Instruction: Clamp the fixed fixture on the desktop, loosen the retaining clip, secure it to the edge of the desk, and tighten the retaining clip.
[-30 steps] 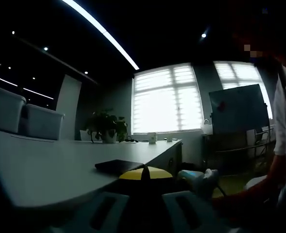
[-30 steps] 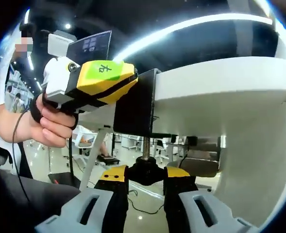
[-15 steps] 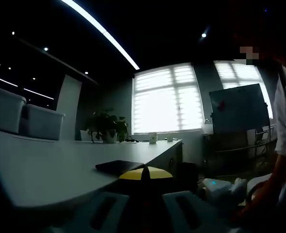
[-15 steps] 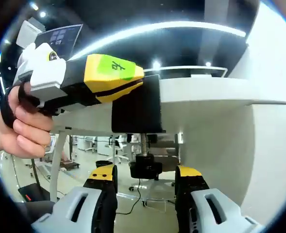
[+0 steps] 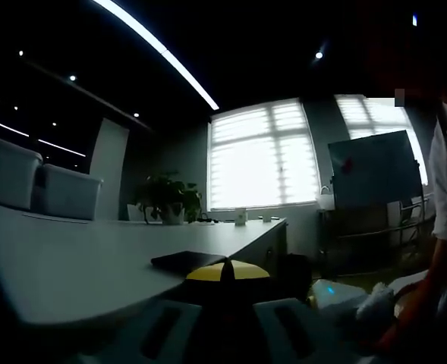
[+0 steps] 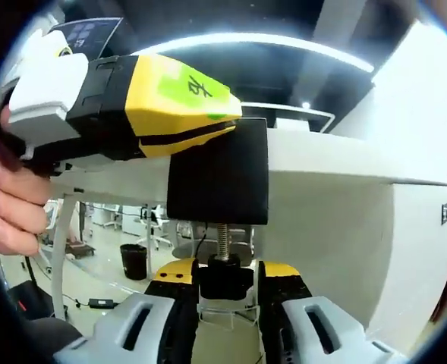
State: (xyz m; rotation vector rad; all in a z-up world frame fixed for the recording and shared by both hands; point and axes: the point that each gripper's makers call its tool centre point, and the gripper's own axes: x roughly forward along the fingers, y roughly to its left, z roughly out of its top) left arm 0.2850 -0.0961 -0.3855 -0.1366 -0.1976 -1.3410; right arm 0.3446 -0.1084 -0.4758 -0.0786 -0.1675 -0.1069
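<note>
Looking nearly done: fixture (image 6: 218,182) already hung on bench (image 6: 329,163) edge, left gripper (image 6: 234,125) pinching its top, right gripper (image 6: 225,282) clamped round screw knob (image 6: 225,274) at 6 o'clock, tightening left.

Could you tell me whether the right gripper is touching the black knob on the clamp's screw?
Touching. In the right gripper view, the right gripper has its jaws closed against both sides of the black knob under the clamp, no gap showing.
</note>
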